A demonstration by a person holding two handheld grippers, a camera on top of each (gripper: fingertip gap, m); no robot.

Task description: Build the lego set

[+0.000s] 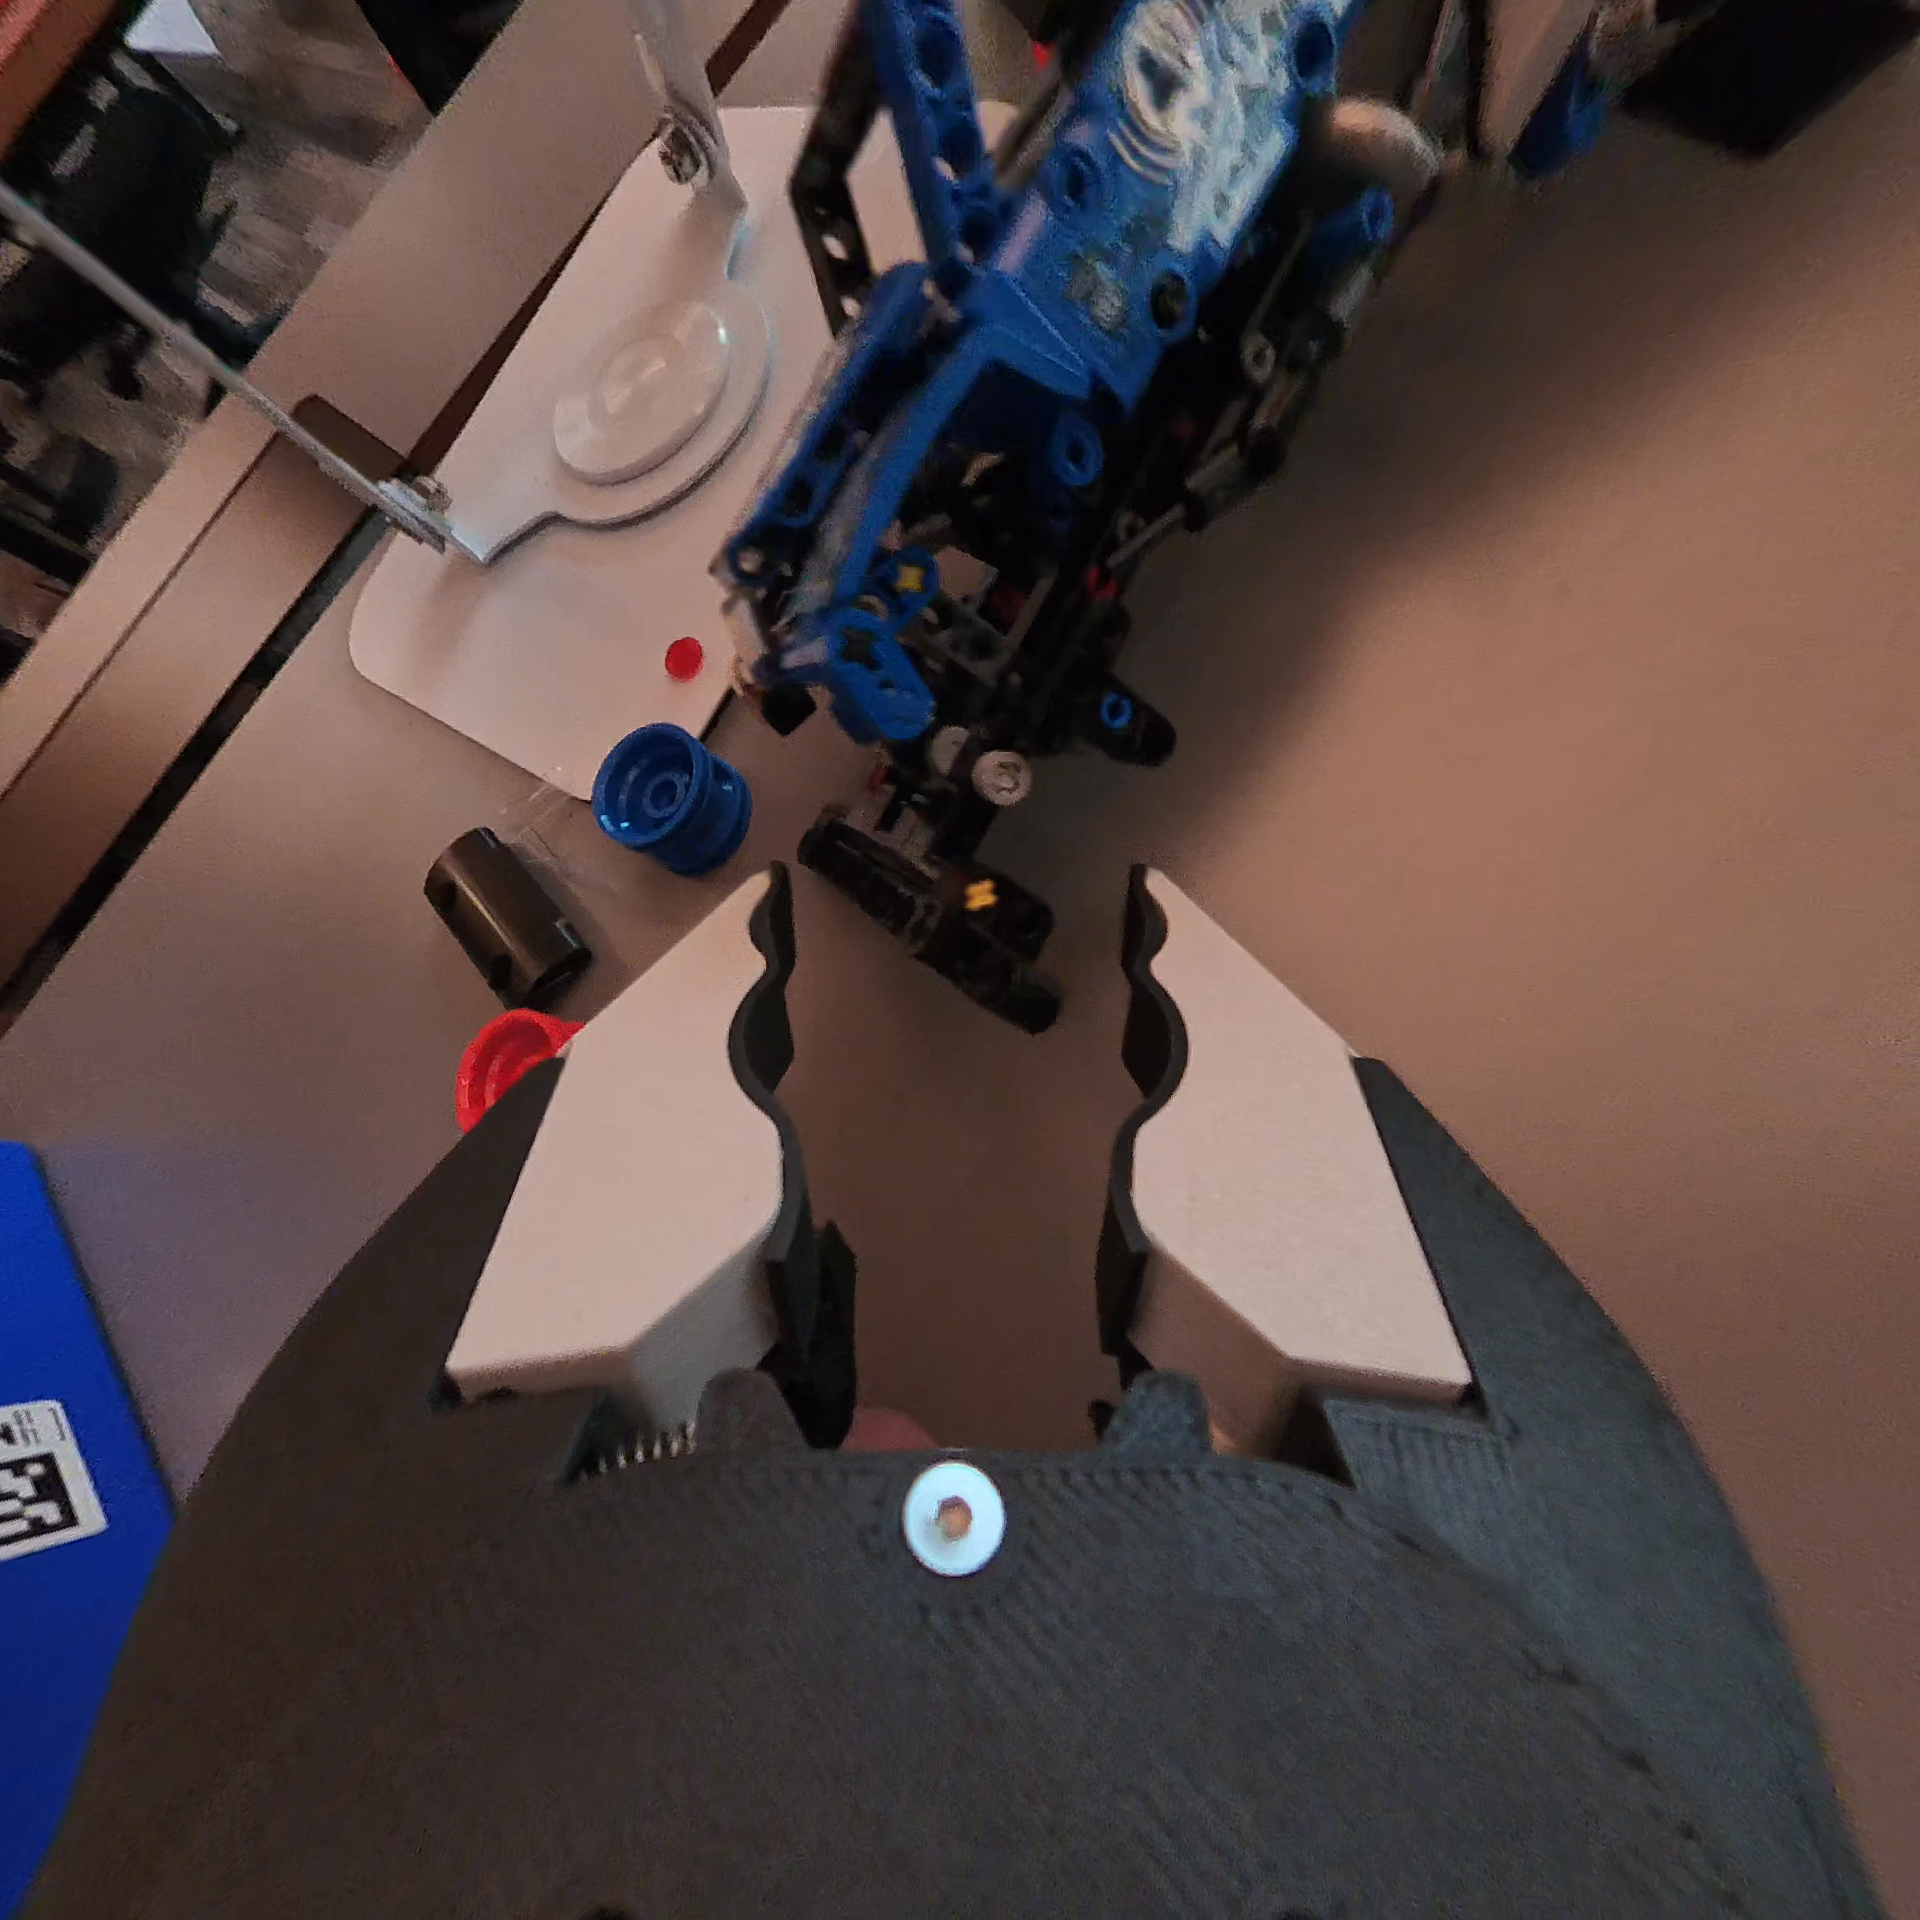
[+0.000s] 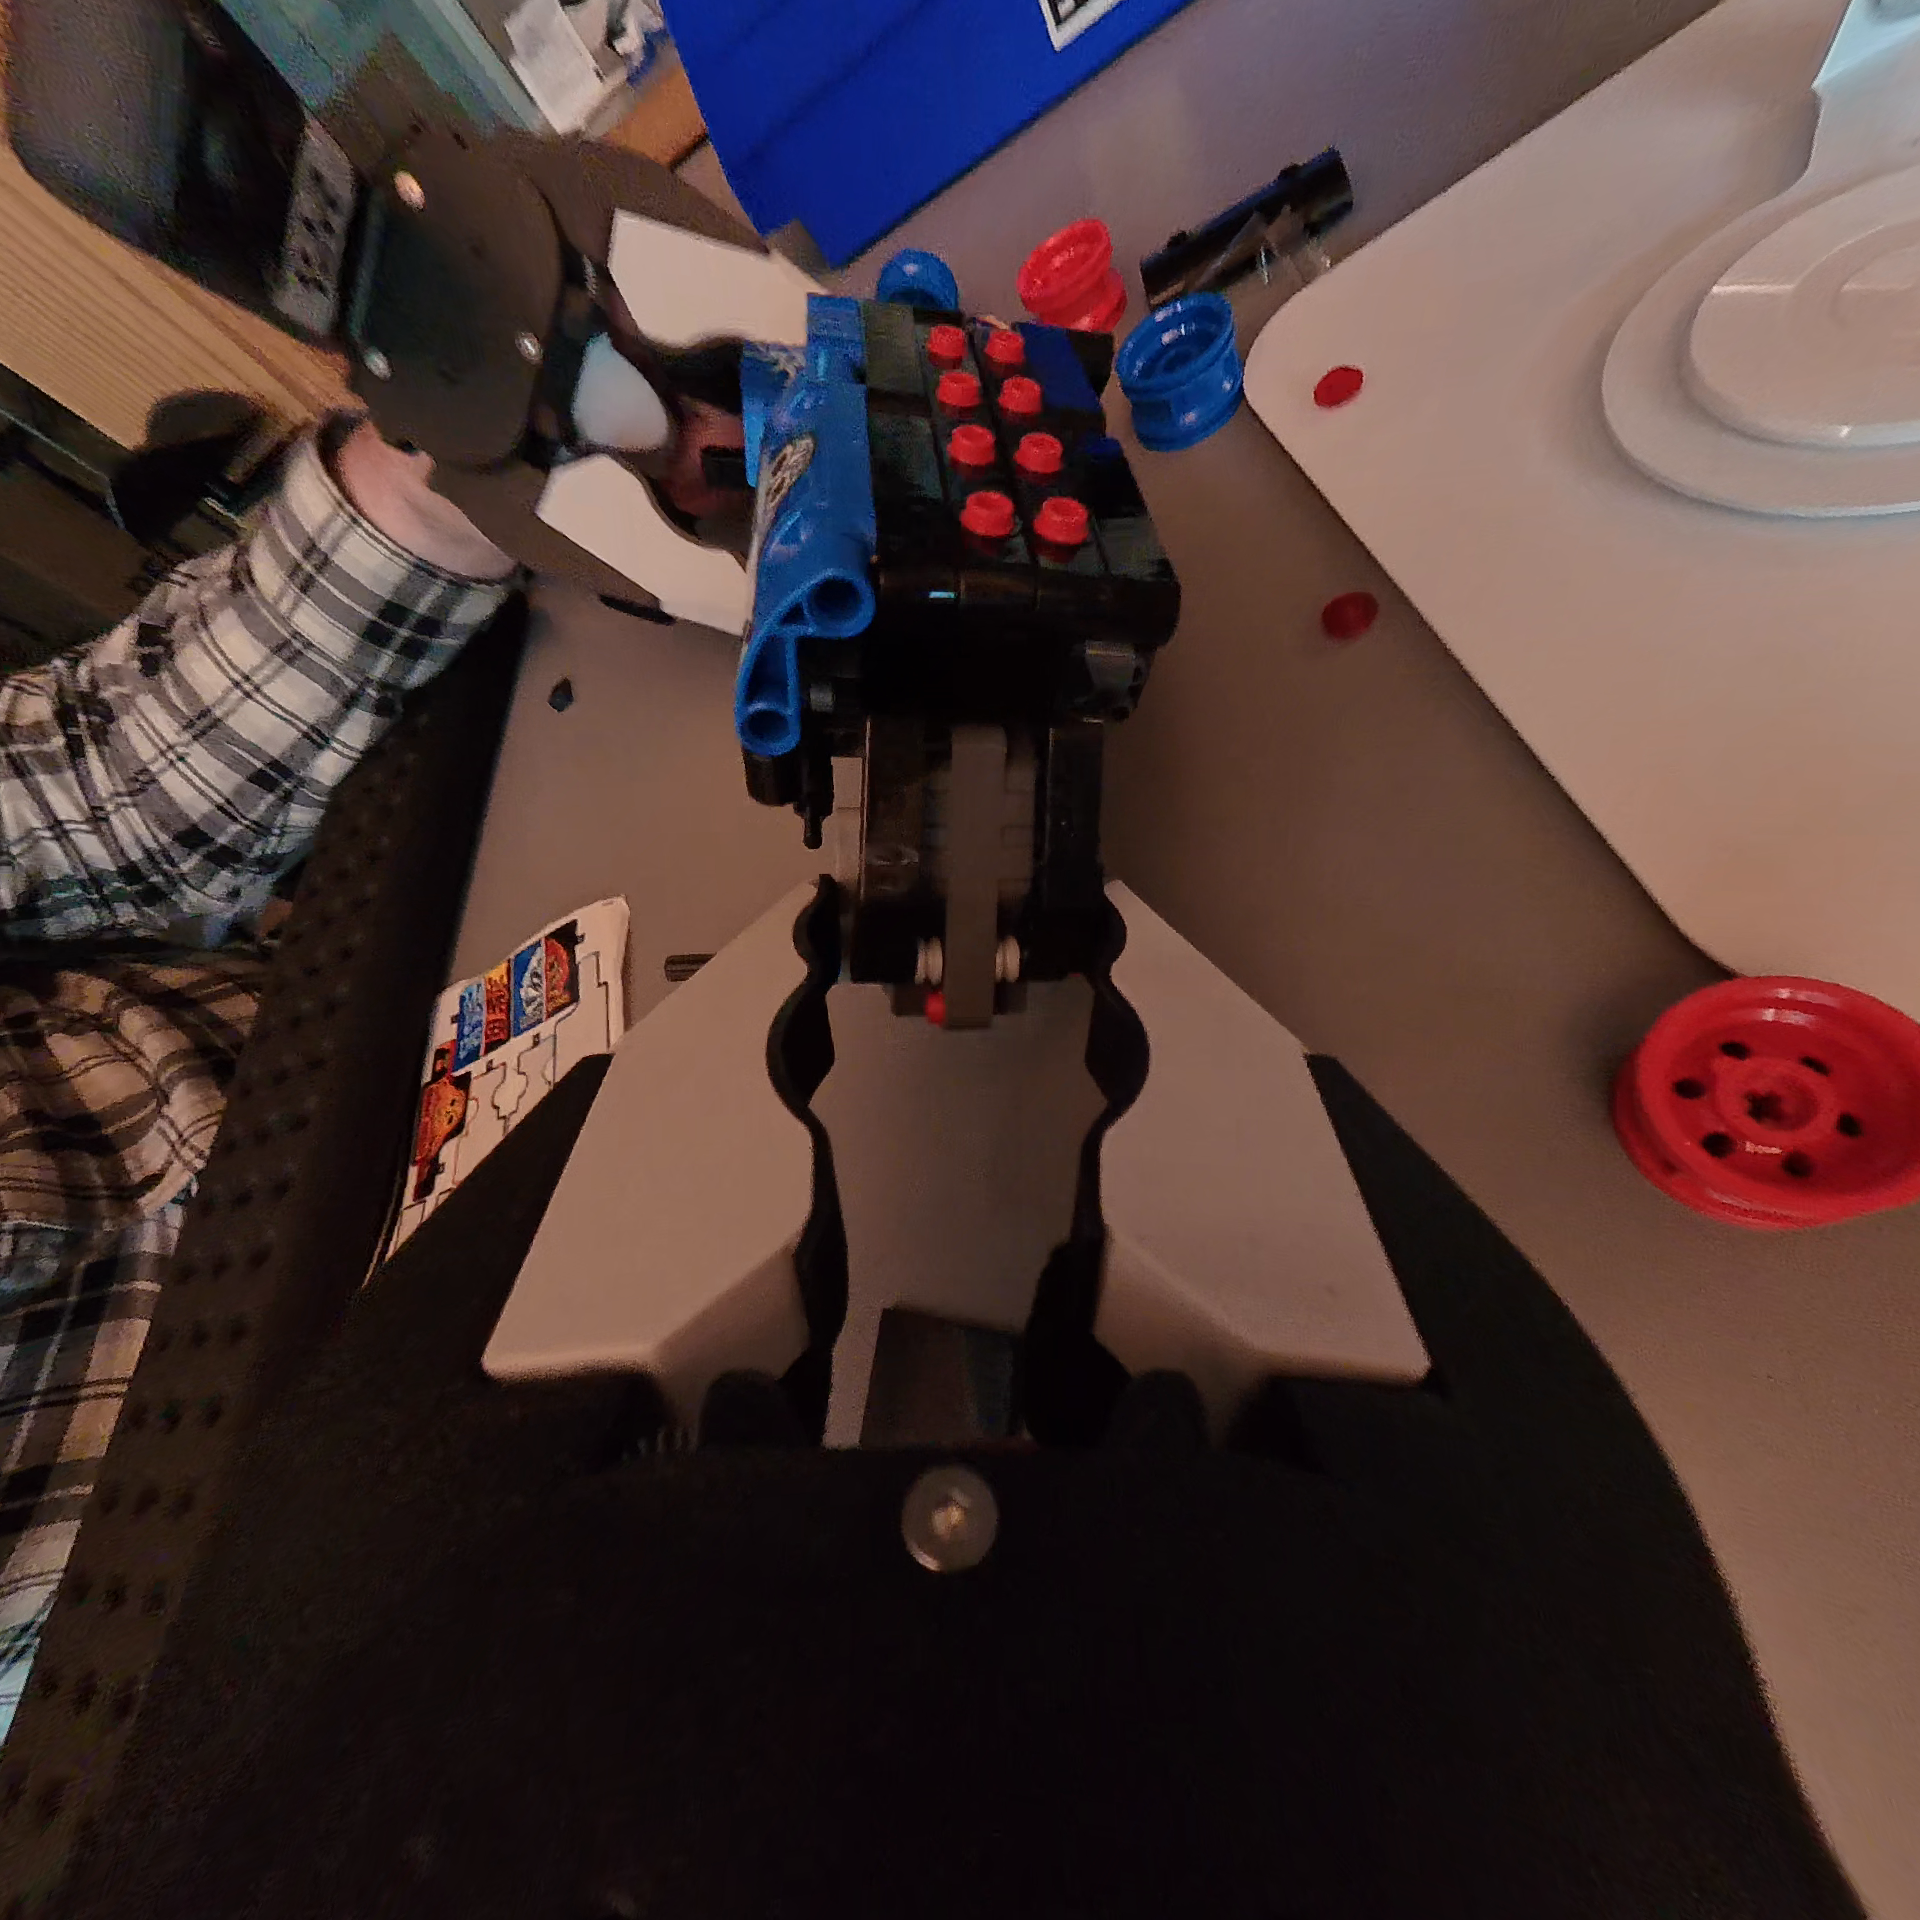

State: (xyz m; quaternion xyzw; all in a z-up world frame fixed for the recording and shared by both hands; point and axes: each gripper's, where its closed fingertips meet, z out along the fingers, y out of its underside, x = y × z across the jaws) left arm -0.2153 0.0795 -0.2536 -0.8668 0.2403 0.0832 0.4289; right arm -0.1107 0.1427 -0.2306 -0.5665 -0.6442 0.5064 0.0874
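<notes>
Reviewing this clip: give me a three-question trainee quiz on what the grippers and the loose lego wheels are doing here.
1. True or false: the right gripper is clamped on the black end of the lego model.
2. What is between the left gripper fingers in its own view?
A. a blue wheel
B. nothing
C. a red stud
3. Fill in: the large red wheel lies on the table just off the corner of the white ____.

Key
1. True: both fingertips press the model's narrow black end.
2. B: the fingers stand apart over bare table; the blue wheel lies ahead to the left.
3. base plate.
</notes>
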